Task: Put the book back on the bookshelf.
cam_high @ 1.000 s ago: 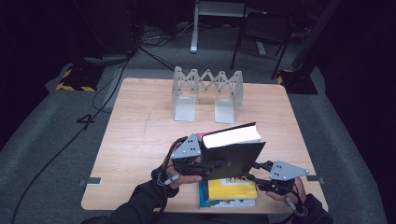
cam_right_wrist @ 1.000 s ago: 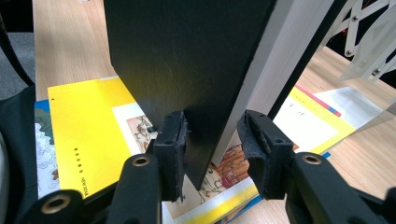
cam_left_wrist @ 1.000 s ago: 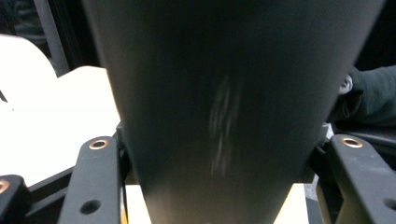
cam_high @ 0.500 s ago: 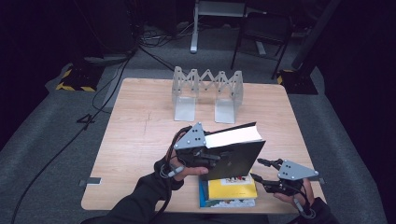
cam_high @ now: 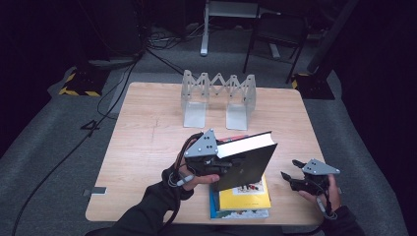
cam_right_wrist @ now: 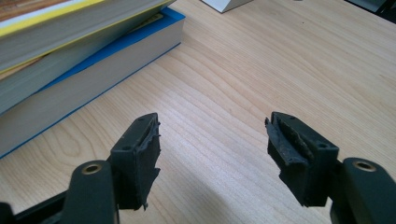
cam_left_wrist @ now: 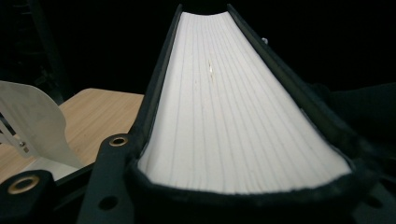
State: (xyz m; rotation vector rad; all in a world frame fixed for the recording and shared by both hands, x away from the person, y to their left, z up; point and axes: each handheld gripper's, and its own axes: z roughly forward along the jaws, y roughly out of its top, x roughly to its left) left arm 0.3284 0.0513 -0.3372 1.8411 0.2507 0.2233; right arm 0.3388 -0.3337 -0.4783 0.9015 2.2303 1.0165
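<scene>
A thick black hardback book (cam_high: 248, 162) hangs tilted above a stack of books, page edges up. My left gripper (cam_high: 225, 164) is shut on its left end. Its jaws have just been closing on it, and in the left gripper view the white page block (cam_left_wrist: 219, 102) runs away from between the jaws of that gripper (cam_left_wrist: 238, 186). Under it lie a yellow book (cam_high: 244, 195) and a blue book (cam_high: 236, 213). My right gripper (cam_high: 290, 168) stands open to the right of the stack, low over the table. Its jaws have just been opening, and my right gripper (cam_right_wrist: 215, 135) has only bare wood between them.
A grey accordion book rack (cam_high: 219, 93) stands at the back of the wooden table (cam_high: 147, 147), and one of its plates (cam_left_wrist: 32, 121) shows beside the book. The yellow book (cam_right_wrist: 56, 32) and blue book (cam_right_wrist: 84, 79) lie left of the right jaws. Cables and a chair are on the floor behind.
The right gripper has let go of the black book, opened and drawn off to the right. The left gripper now carries the book alone, slightly higher.
</scene>
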